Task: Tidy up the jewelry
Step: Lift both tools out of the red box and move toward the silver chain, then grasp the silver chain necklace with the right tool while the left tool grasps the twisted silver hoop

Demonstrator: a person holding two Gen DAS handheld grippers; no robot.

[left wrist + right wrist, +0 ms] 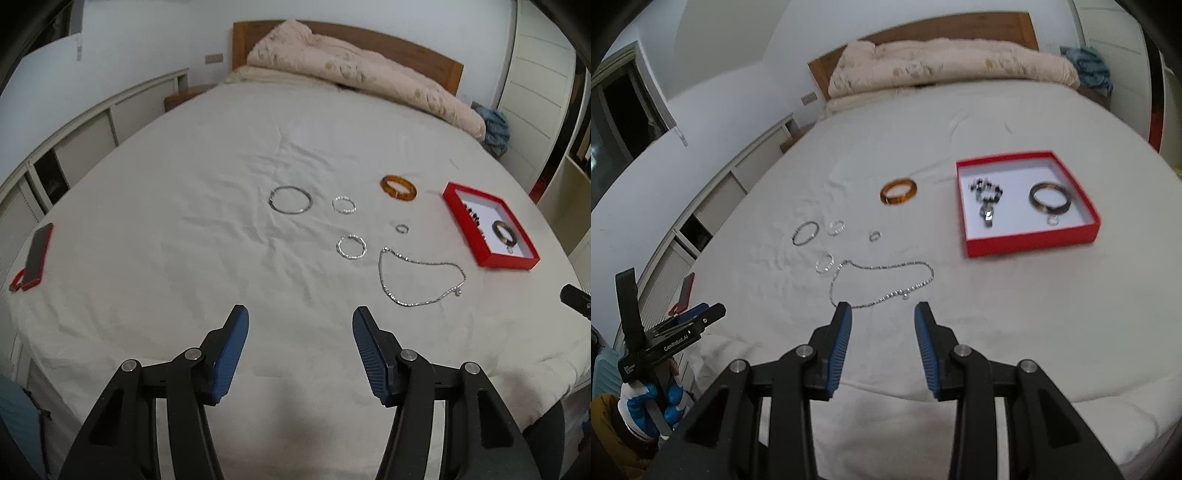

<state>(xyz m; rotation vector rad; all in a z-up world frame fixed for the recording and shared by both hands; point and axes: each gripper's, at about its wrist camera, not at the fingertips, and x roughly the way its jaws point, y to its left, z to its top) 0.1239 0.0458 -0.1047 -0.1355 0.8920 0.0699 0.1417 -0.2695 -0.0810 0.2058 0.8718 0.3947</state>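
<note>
Here both tongs [300, 325] [882, 314] gape empty; blur muddles the dark beads [986, 194] in the red box [1030, 242].

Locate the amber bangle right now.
The amber bangle lies flat on the bed sheet, left of the red box in the right wrist view, beyond the small ring.

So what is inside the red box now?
The red box holds a dark bangle, a small ring and a beaded piece. Nothing visible covers them.
</note>
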